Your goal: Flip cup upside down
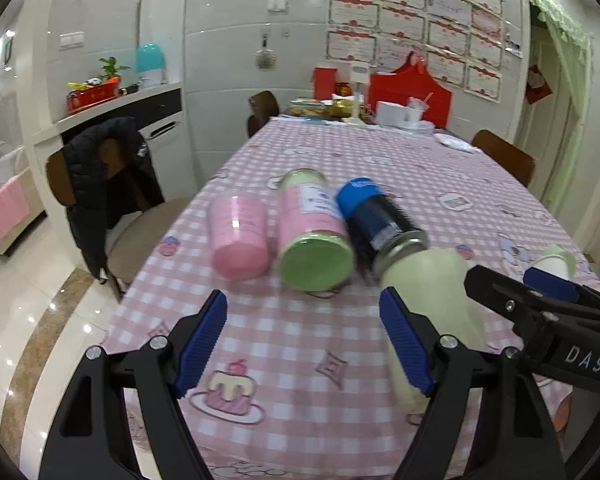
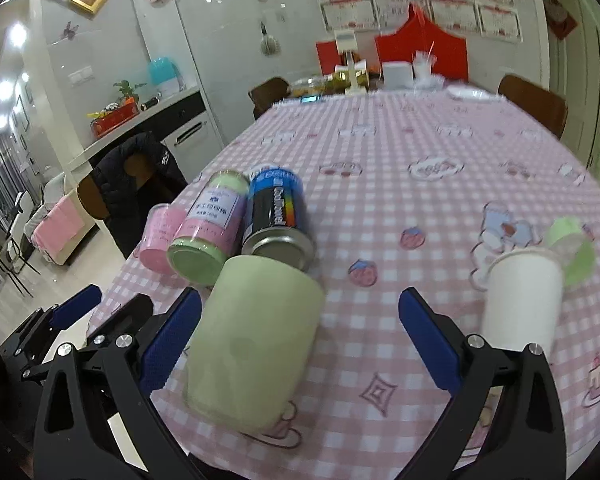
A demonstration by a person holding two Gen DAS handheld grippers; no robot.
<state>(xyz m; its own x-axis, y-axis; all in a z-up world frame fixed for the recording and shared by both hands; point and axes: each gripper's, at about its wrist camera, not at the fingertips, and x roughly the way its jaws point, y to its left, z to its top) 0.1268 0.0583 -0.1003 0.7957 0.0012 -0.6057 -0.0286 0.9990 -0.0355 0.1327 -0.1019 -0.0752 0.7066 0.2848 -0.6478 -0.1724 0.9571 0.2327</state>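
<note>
A pale green cup (image 2: 252, 340) stands upside down on the pink checked tablecloth, between the open fingers of my right gripper (image 2: 300, 340) and close to its left finger. It shows in the left wrist view (image 1: 432, 312) behind the right finger of my left gripper (image 1: 302, 344), which is open and empty over bare cloth. A white cup (image 2: 520, 300) stands mouth up to the right, with a green cup (image 2: 572, 248) behind it. The right gripper's body (image 1: 548, 316) shows at the right of the left wrist view.
Three containers stand in a row behind the green cup: a pink one (image 1: 240, 236), a pink jar with a green lid (image 1: 314, 236) and a dark can with a blue cap (image 1: 376, 220). Chairs (image 1: 112, 200) flank the table. Boxes and dishes (image 1: 380, 108) crowd its far end.
</note>
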